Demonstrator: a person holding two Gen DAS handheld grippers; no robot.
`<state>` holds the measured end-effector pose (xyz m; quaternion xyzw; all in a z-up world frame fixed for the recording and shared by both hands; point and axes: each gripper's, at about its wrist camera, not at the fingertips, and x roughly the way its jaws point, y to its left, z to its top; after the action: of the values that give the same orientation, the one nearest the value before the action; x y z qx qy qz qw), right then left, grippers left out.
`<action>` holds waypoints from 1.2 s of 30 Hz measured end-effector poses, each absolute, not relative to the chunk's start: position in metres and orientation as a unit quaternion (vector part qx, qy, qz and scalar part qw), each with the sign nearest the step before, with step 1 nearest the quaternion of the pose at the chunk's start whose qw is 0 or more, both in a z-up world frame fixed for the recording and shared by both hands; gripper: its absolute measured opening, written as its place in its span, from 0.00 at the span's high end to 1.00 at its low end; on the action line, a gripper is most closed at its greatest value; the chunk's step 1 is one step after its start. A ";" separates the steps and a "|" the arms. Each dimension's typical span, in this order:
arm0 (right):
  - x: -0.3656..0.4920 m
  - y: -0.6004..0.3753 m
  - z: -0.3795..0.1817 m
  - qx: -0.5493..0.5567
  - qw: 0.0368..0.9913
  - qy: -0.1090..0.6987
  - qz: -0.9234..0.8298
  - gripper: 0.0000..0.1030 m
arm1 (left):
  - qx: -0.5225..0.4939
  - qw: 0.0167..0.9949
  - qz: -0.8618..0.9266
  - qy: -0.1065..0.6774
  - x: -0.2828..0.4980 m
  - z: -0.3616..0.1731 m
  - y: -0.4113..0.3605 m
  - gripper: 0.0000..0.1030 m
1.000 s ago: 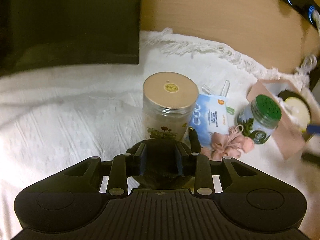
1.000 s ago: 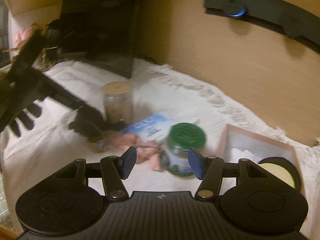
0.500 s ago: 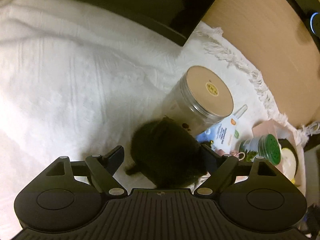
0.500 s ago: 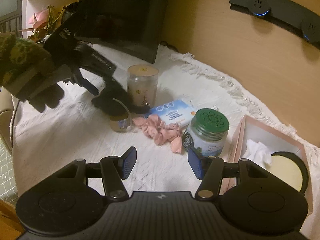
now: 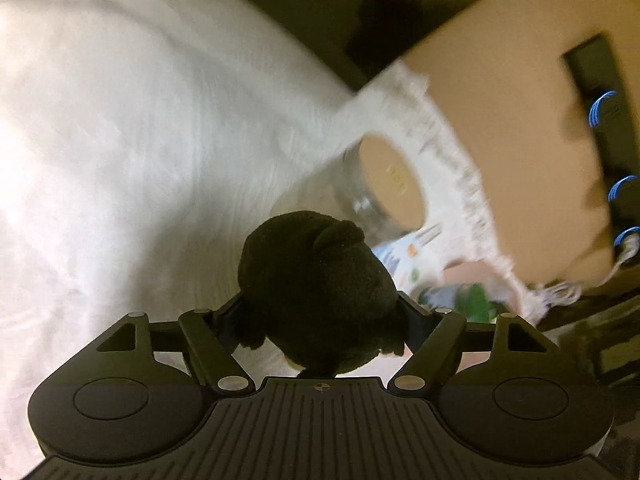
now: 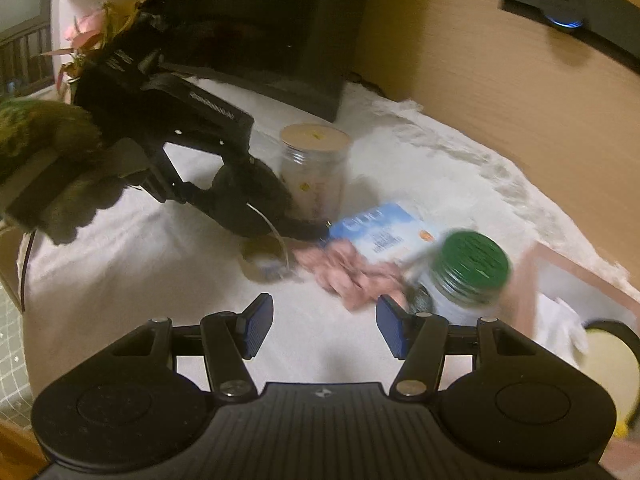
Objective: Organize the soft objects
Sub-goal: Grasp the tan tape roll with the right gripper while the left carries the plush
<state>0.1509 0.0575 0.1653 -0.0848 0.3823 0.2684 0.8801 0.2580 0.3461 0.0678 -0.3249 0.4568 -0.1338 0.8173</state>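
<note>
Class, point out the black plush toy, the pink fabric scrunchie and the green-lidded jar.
Black plush toy (image 5: 316, 280): left wrist view, its rounded body.
Pink fabric scrunchie (image 6: 352, 276): right wrist view, its bunched middle.
Green-lidded jar (image 6: 474, 260): right wrist view, its lid.

Black plush toys: one (image 5: 316, 288), lower centre
Clear jars with tan lids: one (image 6: 314, 168), centre
Green-lidded jars: one (image 6: 466, 276), right
Pink fabric scrunchies: one (image 6: 352, 272)
Blue-and-white packets: one (image 6: 384, 228)
</note>
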 end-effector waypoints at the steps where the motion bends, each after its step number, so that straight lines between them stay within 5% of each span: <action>1: 0.154 0.065 0.164 -0.087 0.878 0.380 0.276 0.44 | -0.333 0.823 -0.135 0.440 0.251 0.076 0.355 0.23; 12: 0.218 0.140 0.109 -0.077 0.846 0.441 0.291 0.45 | -0.312 0.893 -0.031 0.322 0.227 0.123 0.421 0.23; 16: 0.225 0.137 0.104 -0.058 0.833 0.468 0.289 0.59 | -0.318 0.896 -0.013 0.310 0.230 0.121 0.432 0.23; 27: 0.214 0.070 0.227 -0.064 0.904 0.328 0.266 0.59 | -0.292 0.920 -0.070 0.252 0.276 0.184 0.396 0.23; 36: 0.201 -0.028 0.279 -0.081 0.952 0.265 0.129 0.59 | -0.247 0.915 -0.202 0.248 0.315 0.229 0.284 0.23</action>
<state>0.2007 -0.0275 0.2786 -0.0805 0.2649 0.1288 0.9522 0.3145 0.2837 0.2291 -0.2467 0.2477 -0.2019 0.9149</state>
